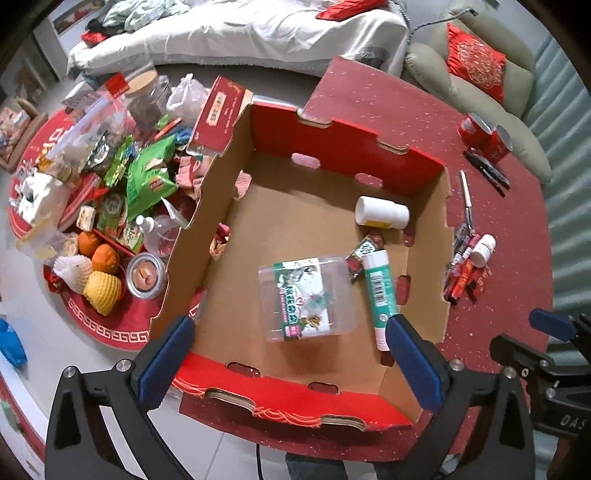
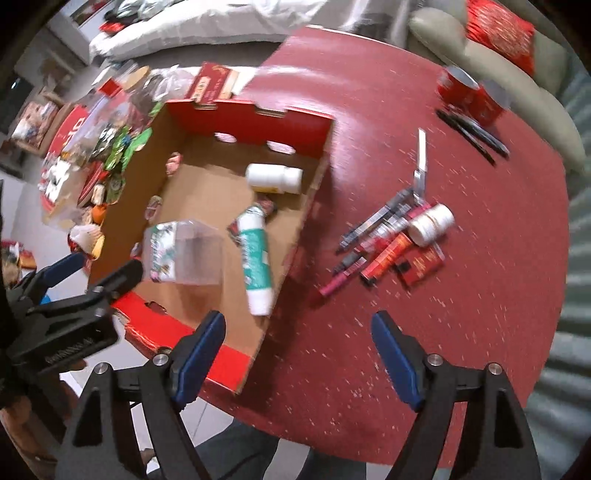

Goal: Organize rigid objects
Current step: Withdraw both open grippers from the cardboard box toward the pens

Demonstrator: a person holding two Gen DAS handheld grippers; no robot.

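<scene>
An open cardboard box [image 1: 221, 206] with red outer walls stands on the dark red table [image 1: 498, 206]. Inside lie a clear plastic case [image 1: 306, 299], a white-and-teal tube [image 1: 380, 295] and a white bottle [image 1: 382, 213]. My left gripper [image 1: 288, 354] is open and empty, above the box's near wall. My right gripper [image 2: 299, 347] is open and empty, over the table by the box's [image 2: 295, 240] near right corner. Right of the box lie several pens and markers [image 2: 373, 236], a small white bottle [image 2: 432, 221] and a red packet [image 2: 421, 266].
Two red cups [image 2: 469, 96] and black pens [image 2: 476, 134] sit at the table's far right. A round red tray [image 1: 122, 325] left of the box is piled with snacks and fruit. A bed [image 1: 240, 33] and a chair with a red cushion [image 1: 476, 62] stand behind.
</scene>
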